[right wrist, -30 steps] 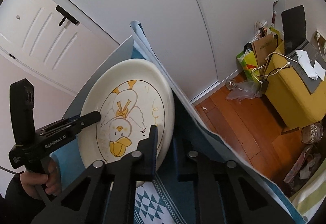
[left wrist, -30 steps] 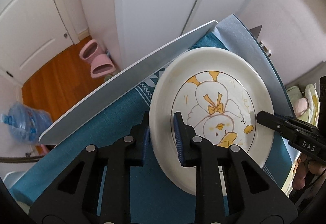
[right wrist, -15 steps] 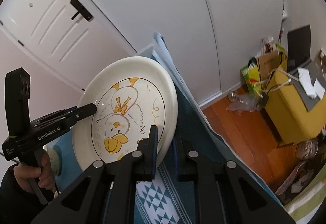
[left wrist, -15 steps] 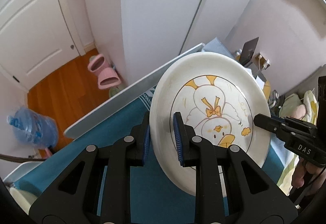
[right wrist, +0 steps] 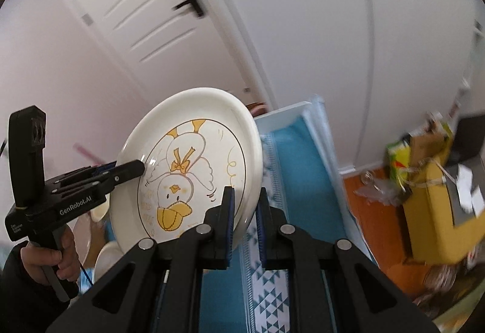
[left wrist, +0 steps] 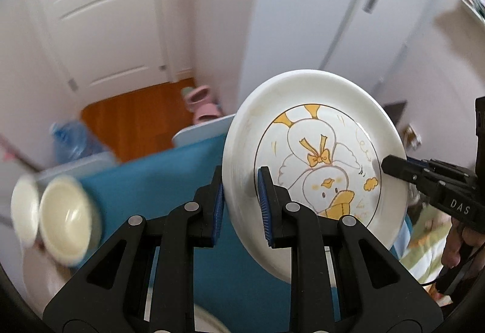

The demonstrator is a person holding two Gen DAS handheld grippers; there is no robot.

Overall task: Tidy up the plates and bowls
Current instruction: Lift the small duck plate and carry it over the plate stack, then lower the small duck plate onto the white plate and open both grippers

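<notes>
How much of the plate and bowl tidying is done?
Not finished. In hand: the duck plate is up in the air, tilted, pinched at opposite rims by the left gripper and the right gripper. Left: it needs setting down, and two blurry bowls sit on the table's left. Nothing clearly looks sorted yet.

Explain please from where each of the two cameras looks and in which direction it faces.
Left wrist: sits behind the left gripper, facing the duck plate, white door and bowls; the right gripper shows opposite.
Right wrist: sits behind the right gripper, facing the plate and blue cloth; the left gripper and a hand show.
Shared: the plate, clamped at opposite rims.
</notes>
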